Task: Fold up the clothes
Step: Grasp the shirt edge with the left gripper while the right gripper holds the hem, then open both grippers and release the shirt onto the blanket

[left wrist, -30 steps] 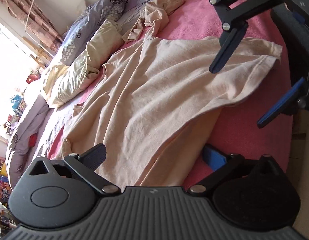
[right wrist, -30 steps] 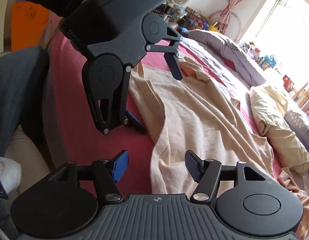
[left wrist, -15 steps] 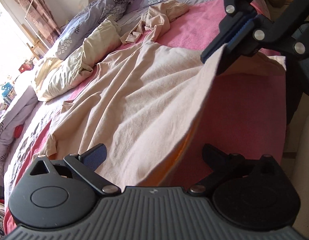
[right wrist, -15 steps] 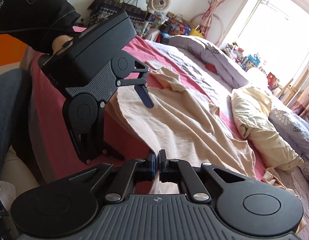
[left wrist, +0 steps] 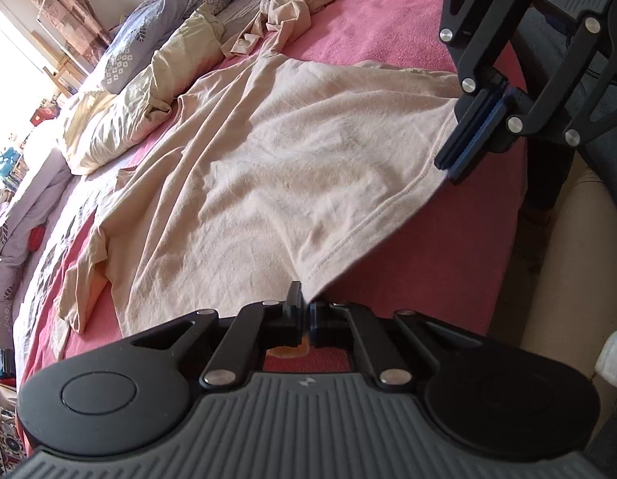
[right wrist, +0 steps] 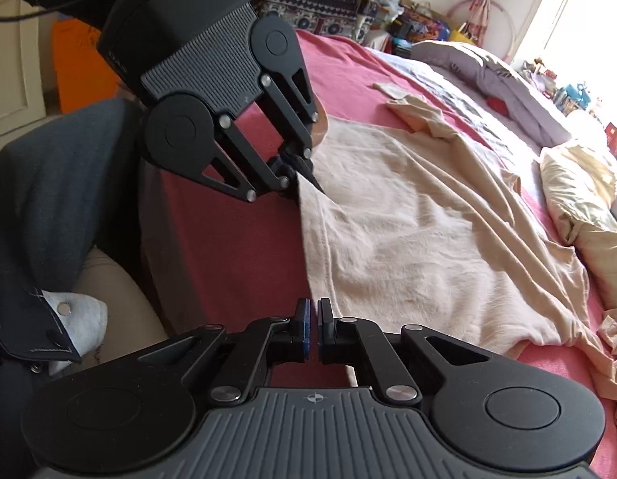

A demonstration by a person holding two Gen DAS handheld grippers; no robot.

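Two grippers, both w/ jaws clenched on the hem of one beige cotton T-shirt [left wrist: 292,167] spread on the pink terry bedspread [left wrist: 448,239]. Left gripper [left wrist: 304,311] pinches one hem corner right at its tips; right gripper [left wrist: 464,147] grips the other corner, so the hem runs taut between them, lifted off the bed near its edge. In the right wrist view the right gripper [right wrist: 313,327] has cloth between its blue pads, the left gripper [right wrist: 298,177] sits just ahead on the same hem, and the shirt [right wrist: 428,239] fans away twd the pillows.

Rest of shirt lies wrinkled, sleeve bunched at the far left side. Nearby: cream pillow [left wrist: 124,119] beside the shirt, grey-patterned pillow [left wrist: 148,36] behind it, a 2nd crumpled beige garment [left wrist: 300,4] at the far end touching the shirt's top. Nothing lies btwn jaws and hem.

Vs 1 s ago: both sets of jaws were spread apart w/ the shirt lying flat; 0.5 s ago only the right had closed. Now left has closed too and the hem is raised.
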